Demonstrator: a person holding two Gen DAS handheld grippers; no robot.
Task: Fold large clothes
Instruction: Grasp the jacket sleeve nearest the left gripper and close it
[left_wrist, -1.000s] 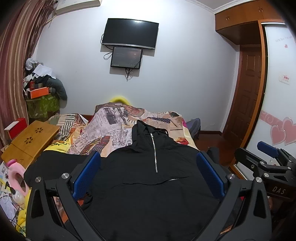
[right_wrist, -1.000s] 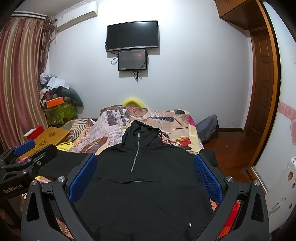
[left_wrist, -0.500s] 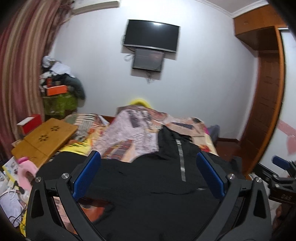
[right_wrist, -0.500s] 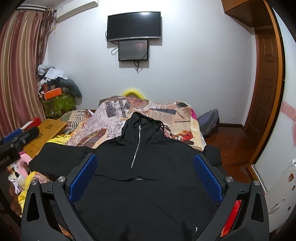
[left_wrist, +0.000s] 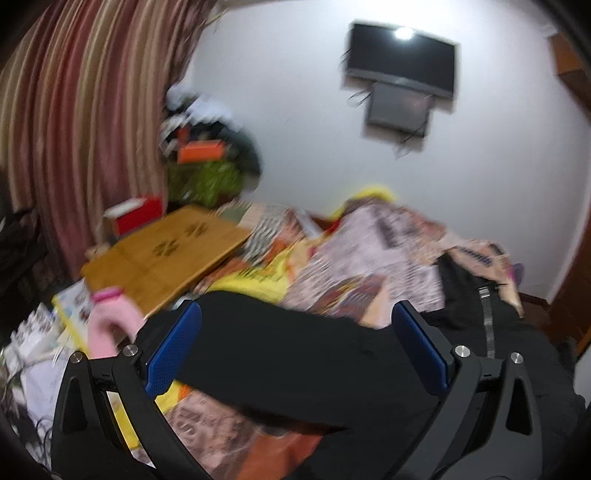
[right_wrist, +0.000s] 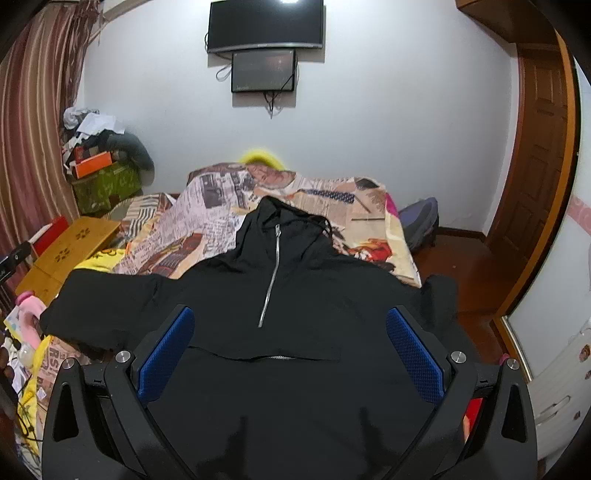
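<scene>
A large black hooded jacket (right_wrist: 295, 306) with a silver zip lies flat, front up, on the bed, sleeves spread to both sides. My right gripper (right_wrist: 290, 339) is open and empty above its lower front. My left gripper (left_wrist: 297, 343) is open and empty above the jacket's left sleeve (left_wrist: 280, 339), which stretches across the bed's left side. The left wrist view is blurred by motion. The zip and hood (left_wrist: 487, 310) show at its right.
A newspaper-print bedspread (right_wrist: 221, 221) covers the bed. A wooden lap table (right_wrist: 66, 251) and a pink bottle (left_wrist: 107, 325) stand at the left. Striped curtains (left_wrist: 74, 129), a cluttered green box (right_wrist: 107, 184), a backpack (right_wrist: 421, 221) and a wooden door (right_wrist: 539, 158) surround the bed.
My left gripper has swung left, from over the jacket's chest to over its left sleeve. My right gripper has risen slightly and stays over the jacket's front. Both stay open.
</scene>
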